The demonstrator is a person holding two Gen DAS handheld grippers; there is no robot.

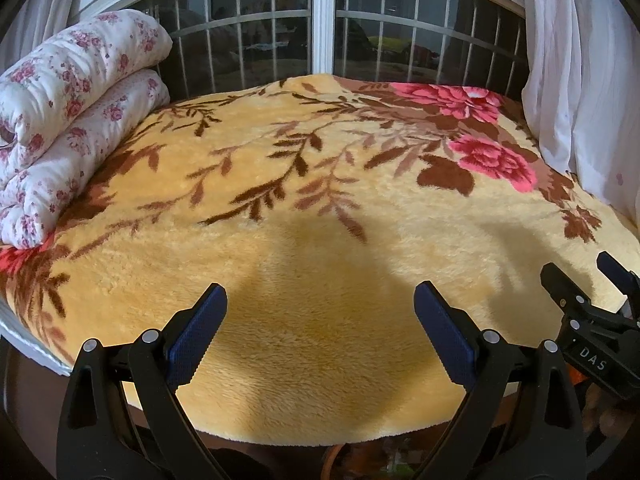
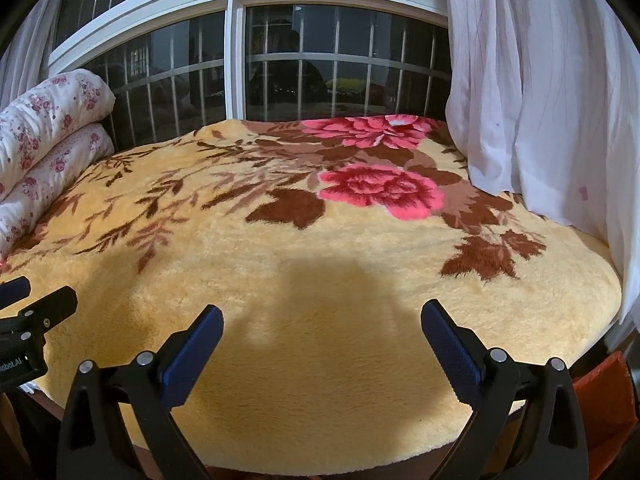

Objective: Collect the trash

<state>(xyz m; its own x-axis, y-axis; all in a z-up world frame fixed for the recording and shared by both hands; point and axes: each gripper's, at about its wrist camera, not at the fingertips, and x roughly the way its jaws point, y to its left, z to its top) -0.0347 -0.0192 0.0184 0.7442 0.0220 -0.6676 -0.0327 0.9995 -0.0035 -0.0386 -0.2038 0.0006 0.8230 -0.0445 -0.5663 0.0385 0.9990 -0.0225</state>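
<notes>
A bed carries a plush yellow blanket (image 1: 320, 208) patterned with brown leaves and pink flowers. At its left end a folded white floral quilt (image 1: 76, 120) lies directly on it.

"DAS" on right gripper (image 1: 600, 276)

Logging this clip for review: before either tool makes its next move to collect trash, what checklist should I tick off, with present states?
1. Left tool open, empty: ok.
2. Right tool open, empty: ok.
3. Trash visible on the yellow plush flowered blanket: not ok, none shows in either view.
4. Trash container in view: cannot tell; only an orange edge shows at the right wrist view's lower right.
5. Folded white floral quilt and white curtain clear of both tools: ok.
</notes>
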